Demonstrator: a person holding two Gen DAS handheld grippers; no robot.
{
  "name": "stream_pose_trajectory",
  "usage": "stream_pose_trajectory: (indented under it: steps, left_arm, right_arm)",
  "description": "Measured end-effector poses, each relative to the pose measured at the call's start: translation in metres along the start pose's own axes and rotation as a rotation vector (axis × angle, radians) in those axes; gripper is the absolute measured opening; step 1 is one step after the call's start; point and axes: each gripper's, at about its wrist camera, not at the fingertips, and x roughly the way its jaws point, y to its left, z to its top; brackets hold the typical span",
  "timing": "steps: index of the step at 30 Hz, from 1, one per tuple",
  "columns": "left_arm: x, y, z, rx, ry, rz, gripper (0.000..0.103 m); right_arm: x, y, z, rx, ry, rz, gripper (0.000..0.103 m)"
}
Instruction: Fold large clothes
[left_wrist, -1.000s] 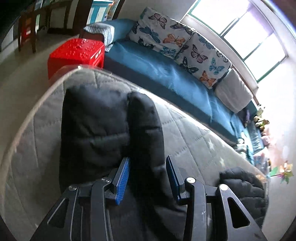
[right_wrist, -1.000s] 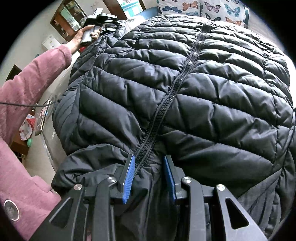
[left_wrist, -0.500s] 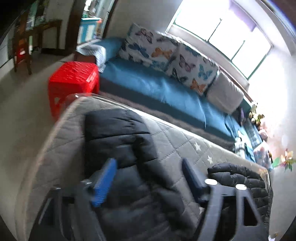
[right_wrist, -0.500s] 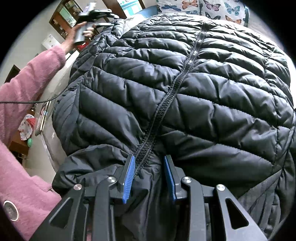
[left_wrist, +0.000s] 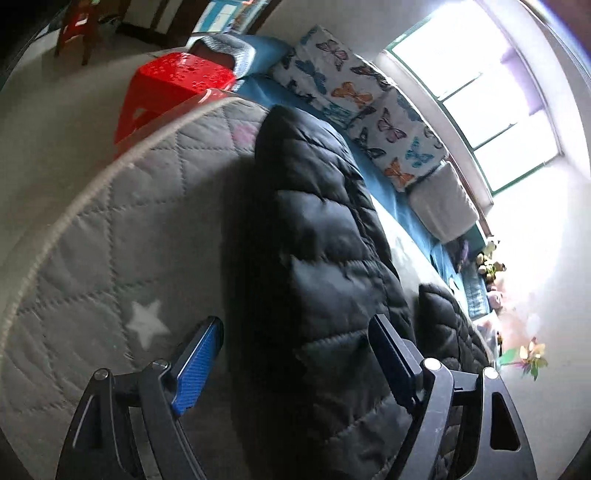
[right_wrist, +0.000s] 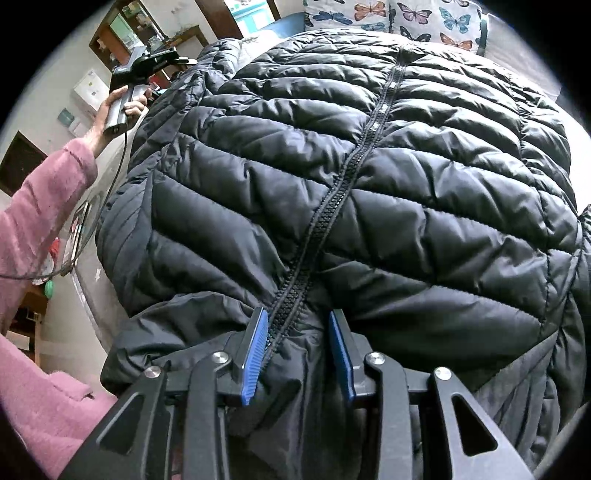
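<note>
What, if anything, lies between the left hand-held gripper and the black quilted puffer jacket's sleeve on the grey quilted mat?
Nothing visible does. The left hand-held gripper stands open just above the black quilted puffer jacket's sleeve, which lies bare on the grey quilted mat.

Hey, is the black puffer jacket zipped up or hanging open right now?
Zipped, as far as visible. On the jacket, the zipper runs closed down the middle to the right gripper, which pinches it.

Daylight from the blown-out window (left_wrist: 476, 92) glares at right, the fisheye bends dark-cornered edges, and slight blur softens the left-wrist view.
</note>
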Motion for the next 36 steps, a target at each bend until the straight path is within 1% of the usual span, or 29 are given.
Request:
stream_pose_trajectory:
  steps: [1, 2, 3, 4, 8, 9, 10, 11, 12, 13, 14, 17, 21, 23, 24, 25, 27, 28, 29, 31, 33, 34, 36]
  left_arm:
    - [0.001, -0.003, -0.003, 0.012, -0.007, -0.002, 0.075]
    - [0.002, -0.004, -0.007, 0.015, -0.004, -0.015, 0.069]
    - [0.006, -0.006, -0.011, 0.010, 0.016, -0.046, 0.062]
    - [0.012, -0.011, -0.013, 0.002, 0.021, -0.057, 0.058]
    - [0.009, -0.021, -0.026, -0.017, -0.014, -0.091, 0.057]
    - [0.007, -0.022, -0.029, -0.015, -0.019, -0.091, 0.048]
    - [0.004, -0.024, -0.032, -0.012, -0.024, -0.095, 0.036]
    - [0.000, -0.027, -0.034, -0.009, -0.030, -0.101, 0.028]
    - [-0.006, -0.030, -0.036, -0.007, -0.036, -0.103, 0.017]
    - [-0.013, -0.035, -0.038, -0.006, -0.049, -0.107, 0.013]
    - [-0.023, -0.041, -0.040, 0.004, -0.074, -0.111, 0.012]
    - [-0.057, -0.068, -0.045, 0.071, -0.145, -0.085, 0.011]
    - [-0.114, -0.121, -0.061, 0.187, -0.244, -0.085, 0.011]
    - [-0.145, -0.151, -0.079, 0.262, -0.283, -0.092, 0.011]
    - [-0.158, -0.171, -0.095, 0.321, -0.304, -0.100, 0.011]
    - [-0.167, -0.185, -0.105, 0.358, -0.315, -0.101, 0.011]
    - [-0.183, -0.226, -0.139, 0.480, -0.341, -0.083, 0.011]
    - [-0.186, -0.244, -0.151, 0.522, -0.348, -0.077, 0.011]
    - [-0.190, -0.260, -0.168, 0.573, -0.352, -0.078, 0.011]
    - [-0.194, -0.297, -0.213, 0.679, -0.347, -0.098, 0.011]
    - [-0.192, -0.330, -0.263, 0.810, -0.312, -0.121, 0.011]
    - [-0.190, -0.342, -0.286, 0.852, -0.301, -0.126, 0.011]
    - [-0.175, -0.365, -0.335, 0.963, -0.243, -0.129, 0.011]
  right_arm:
    - [0.000, 0.000, 0.000, 0.000, 0.000, -0.003, 0.039]
    - [0.000, 0.000, 0.000, -0.001, 0.000, -0.006, 0.039]
    - [0.000, 0.001, 0.000, 0.000, 0.000, -0.008, 0.039]
    - [0.001, 0.001, 0.001, 0.000, -0.001, -0.011, 0.039]
    - [0.000, 0.003, 0.001, -0.001, -0.011, -0.020, 0.040]
    - [0.000, 0.004, 0.001, -0.003, -0.014, -0.023, 0.040]
    - [-0.001, 0.006, 0.001, -0.009, -0.018, -0.027, 0.040]
    - [-0.001, 0.007, 0.001, -0.013, -0.021, -0.031, 0.040]
    - [-0.002, 0.008, 0.001, -0.018, -0.030, -0.036, 0.040]
    - [-0.003, 0.010, 0.001, -0.023, -0.038, -0.040, 0.040]
    - [-0.004, 0.012, 0.001, -0.027, -0.047, -0.042, 0.040]
    - [-0.012, 0.014, -0.001, -0.022, -0.087, -0.036, 0.040]
    - [-0.030, 0.012, -0.003, -0.021, -0.154, -0.040, 0.040]
    - [-0.041, 0.010, -0.003, -0.018, -0.192, -0.045, 0.040]
    - [-0.048, 0.008, -0.005, -0.016, -0.217, -0.047, 0.040]
    - [-0.055, 0.006, -0.006, -0.012, -0.237, -0.049, 0.040]
    - [-0.063, 0.001, -0.007, 0.001, -0.270, -0.057, 0.040]
    - [-0.070, -0.003, -0.011, 0.014, -0.289, -0.060, 0.040]
    - [-0.072, -0.007, -0.010, 0.024, -0.299, -0.062, 0.040]
    - [-0.079, -0.017, -0.016, 0.060, -0.326, -0.069, 0.040]
    - [-0.086, -0.030, -0.023, 0.109, -0.348, -0.072, 0.040]
    - [-0.090, -0.037, -0.028, 0.135, -0.360, -0.078, 0.040]
    - [-0.094, -0.045, -0.036, 0.172, -0.372, -0.094, 0.040]
